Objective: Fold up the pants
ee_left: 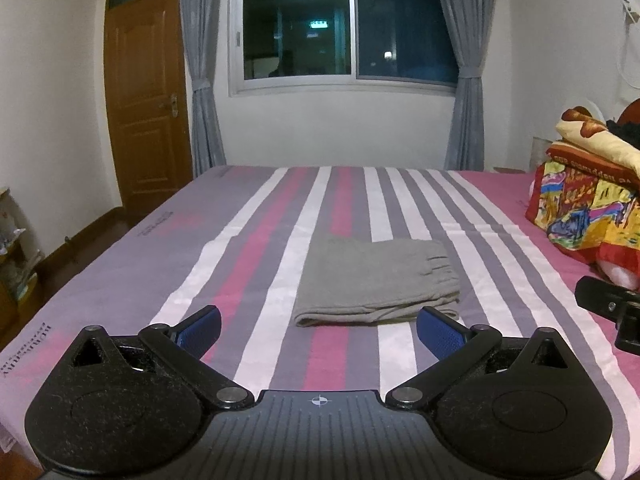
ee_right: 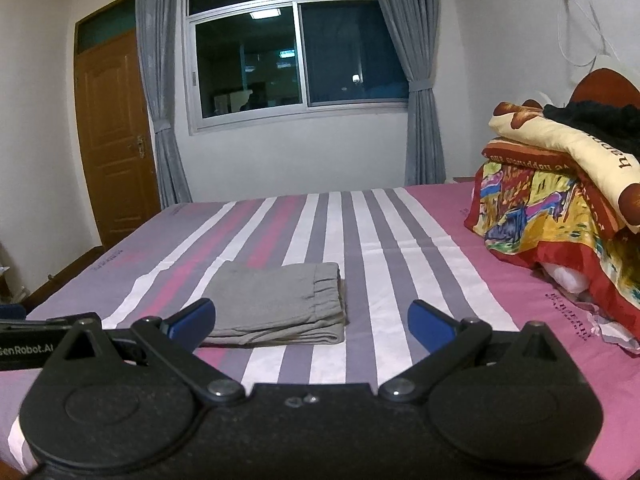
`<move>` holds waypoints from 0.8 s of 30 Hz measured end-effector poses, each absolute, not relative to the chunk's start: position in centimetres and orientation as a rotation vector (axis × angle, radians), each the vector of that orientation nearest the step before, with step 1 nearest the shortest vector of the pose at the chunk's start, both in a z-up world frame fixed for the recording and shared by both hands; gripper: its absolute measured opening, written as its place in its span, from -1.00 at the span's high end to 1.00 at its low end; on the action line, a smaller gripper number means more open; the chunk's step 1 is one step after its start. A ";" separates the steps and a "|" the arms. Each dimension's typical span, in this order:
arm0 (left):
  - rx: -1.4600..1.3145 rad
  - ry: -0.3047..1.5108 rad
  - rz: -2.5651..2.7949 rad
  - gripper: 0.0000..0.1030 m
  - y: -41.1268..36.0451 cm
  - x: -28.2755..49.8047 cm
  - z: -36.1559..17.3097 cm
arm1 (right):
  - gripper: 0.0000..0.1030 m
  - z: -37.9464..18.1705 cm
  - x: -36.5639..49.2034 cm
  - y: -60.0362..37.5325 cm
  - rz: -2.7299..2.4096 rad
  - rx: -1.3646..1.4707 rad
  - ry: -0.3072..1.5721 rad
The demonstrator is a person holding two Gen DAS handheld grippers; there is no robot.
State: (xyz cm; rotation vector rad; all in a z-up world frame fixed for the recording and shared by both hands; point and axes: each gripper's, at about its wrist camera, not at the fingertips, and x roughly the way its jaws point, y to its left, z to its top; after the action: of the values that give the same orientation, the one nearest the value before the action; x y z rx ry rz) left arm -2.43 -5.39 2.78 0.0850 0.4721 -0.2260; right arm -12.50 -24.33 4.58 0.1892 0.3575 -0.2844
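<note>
I am holding my left gripper [ee_left: 319,330] low over the near edge of the bed, its blue pads [ee_left: 200,330] spread wide and gripping nothing — my right gripper [ee_right: 311,326] is hanging the same way beside it, fingers far apart and empty. The grey pants [ee_left: 376,282] are lying folded into a compact stack on the striped bedsheet [ee_left: 256,248], just beyond both sets of fingertips, waistband end to the right. A pile of colourful folded blankets [ee_right: 560,204] is sitting well apart at the right side of the bed, toward the wall with the window [ee_left: 344,28].
</note>
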 end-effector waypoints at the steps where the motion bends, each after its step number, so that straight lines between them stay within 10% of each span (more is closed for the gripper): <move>1: 0.086 0.472 -0.224 -1.00 -5.4 -2.4 2.7 | -1.00 4.6 -12.5 -24.2 -0.286 0.190 0.359; 24: 0.107 0.482 -0.212 -1.00 -6.2 -1.5 2.1 | -1.00 3.6 -11.0 -24.7 -0.280 0.203 0.402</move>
State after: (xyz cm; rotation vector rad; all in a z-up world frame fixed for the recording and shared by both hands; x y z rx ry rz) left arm -1.45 -6.16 2.11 0.1066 0.4821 -0.2120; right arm -11.02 -24.74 3.59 0.2029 0.4020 -0.2801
